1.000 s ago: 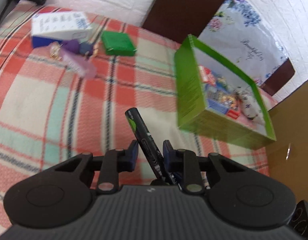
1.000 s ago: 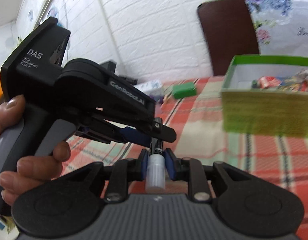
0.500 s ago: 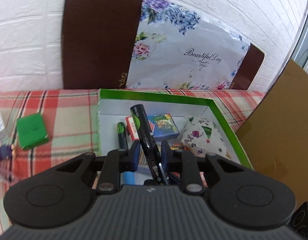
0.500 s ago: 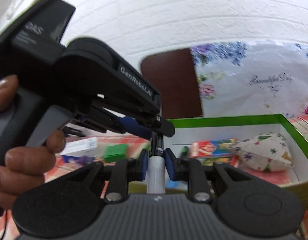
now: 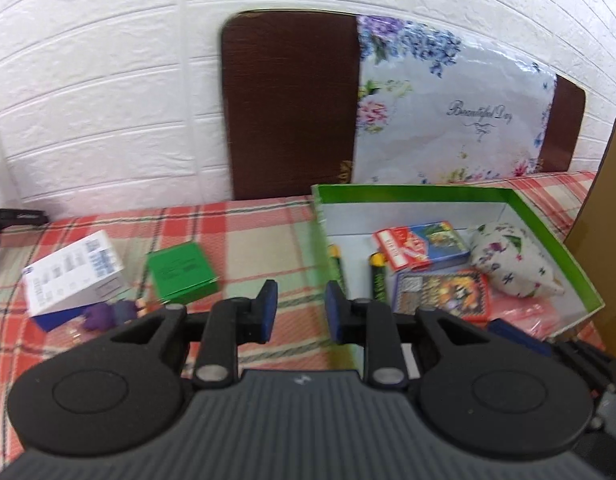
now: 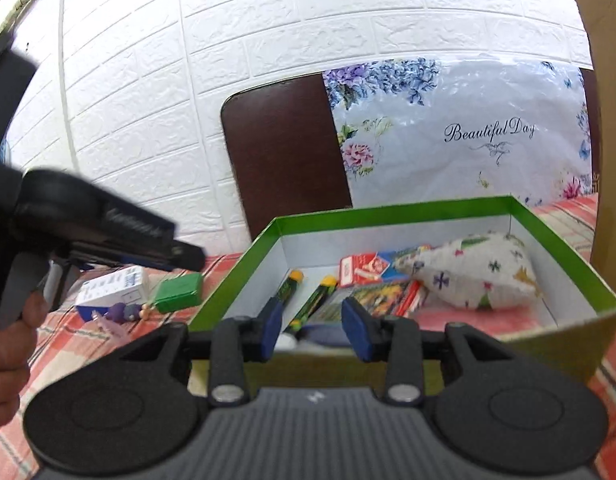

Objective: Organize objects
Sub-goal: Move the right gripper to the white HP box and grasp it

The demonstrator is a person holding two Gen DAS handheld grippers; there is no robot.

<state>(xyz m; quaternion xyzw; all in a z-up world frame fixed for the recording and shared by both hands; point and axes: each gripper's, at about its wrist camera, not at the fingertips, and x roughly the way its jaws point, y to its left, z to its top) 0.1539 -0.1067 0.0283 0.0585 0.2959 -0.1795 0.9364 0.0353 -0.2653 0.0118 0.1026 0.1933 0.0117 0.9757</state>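
Note:
A green box [image 6: 428, 204] with white inside stands on the checked cloth; it also shows in the left wrist view [image 5: 412, 191]. In it lie two black-green markers [image 6: 318, 294] [image 6: 288, 287] [image 5: 378, 278], card packs [image 6: 362, 266] [image 5: 422, 245] and a flowered pouch [image 6: 472, 272] [image 5: 512, 260]. My right gripper [image 6: 312, 332] is open and empty over the box's near wall. My left gripper [image 5: 299, 312] is open and empty just left of the box.
Left of the box lie a small green box [image 5: 179, 270] [image 6: 179, 291], a white and blue carton [image 5: 73, 272] [image 6: 111, 284] and a purple keychain toy [image 5: 111, 312] [image 6: 121, 312]. A brown headboard [image 5: 291, 104] and flowered bag [image 5: 448, 112] stand behind. Cardboard [image 5: 604, 232] stands at right.
Both grippers have opened and let go of the marker they held together; it now lies in the box. The left gripper has drawn back to the left of the box.

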